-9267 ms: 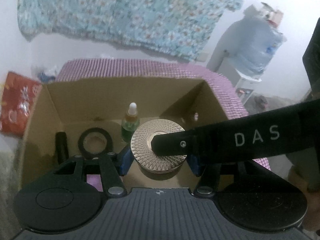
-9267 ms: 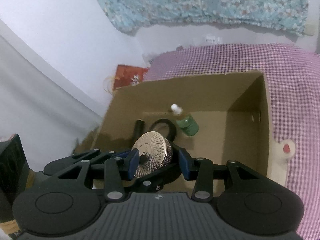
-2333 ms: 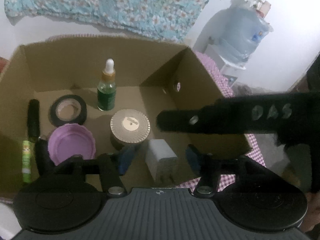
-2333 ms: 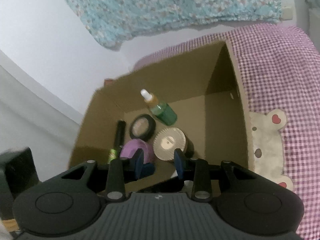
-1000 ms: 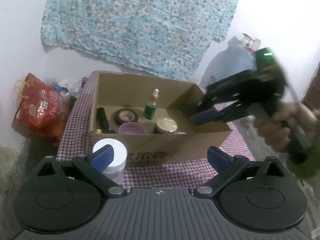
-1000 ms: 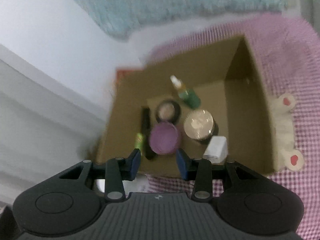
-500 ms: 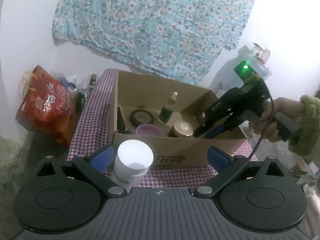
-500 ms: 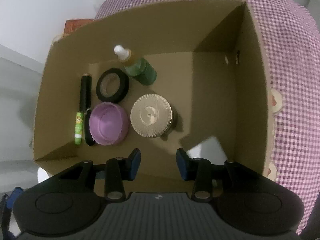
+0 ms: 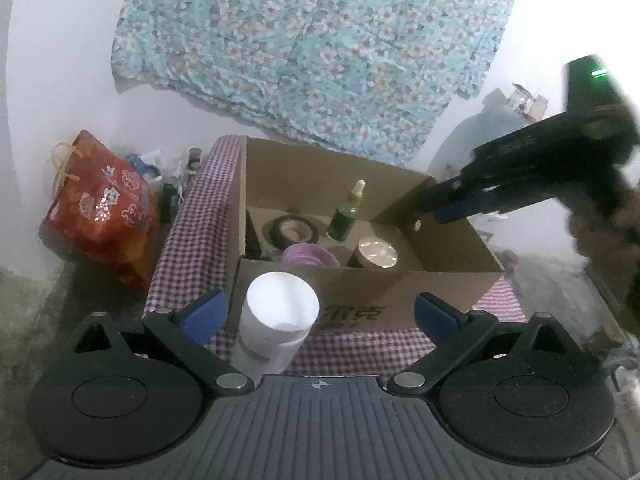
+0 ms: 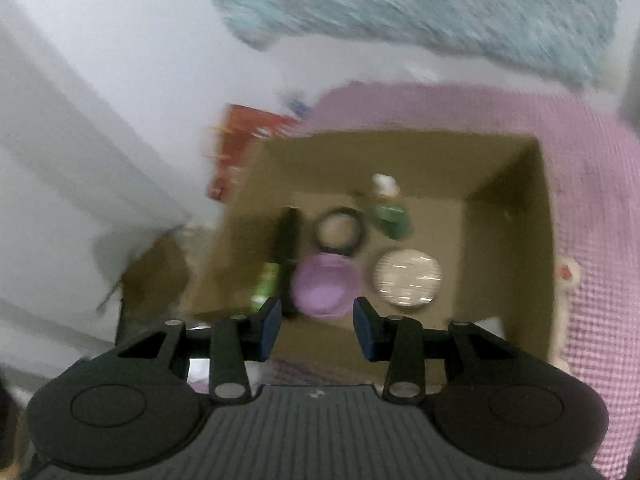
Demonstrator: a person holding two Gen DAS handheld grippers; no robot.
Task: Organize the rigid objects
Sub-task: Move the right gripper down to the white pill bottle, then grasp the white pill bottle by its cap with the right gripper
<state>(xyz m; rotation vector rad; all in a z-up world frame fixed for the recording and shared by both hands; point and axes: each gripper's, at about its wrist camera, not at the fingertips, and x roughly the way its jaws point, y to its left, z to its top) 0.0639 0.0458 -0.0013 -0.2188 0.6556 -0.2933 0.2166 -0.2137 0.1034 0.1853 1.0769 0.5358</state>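
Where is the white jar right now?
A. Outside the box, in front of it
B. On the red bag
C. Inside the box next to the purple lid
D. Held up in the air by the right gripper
A: the white jar stands on the checked cloth against the box's front wall, between the open left hand-held gripper's fingers.

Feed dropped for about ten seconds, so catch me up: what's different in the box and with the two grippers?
The right gripper released the gold-lidded jar into the cardboard box and lifted out, open. The left gripper backed away, open, toward the white jar outside. Dropper bottle and tape roll stayed put.
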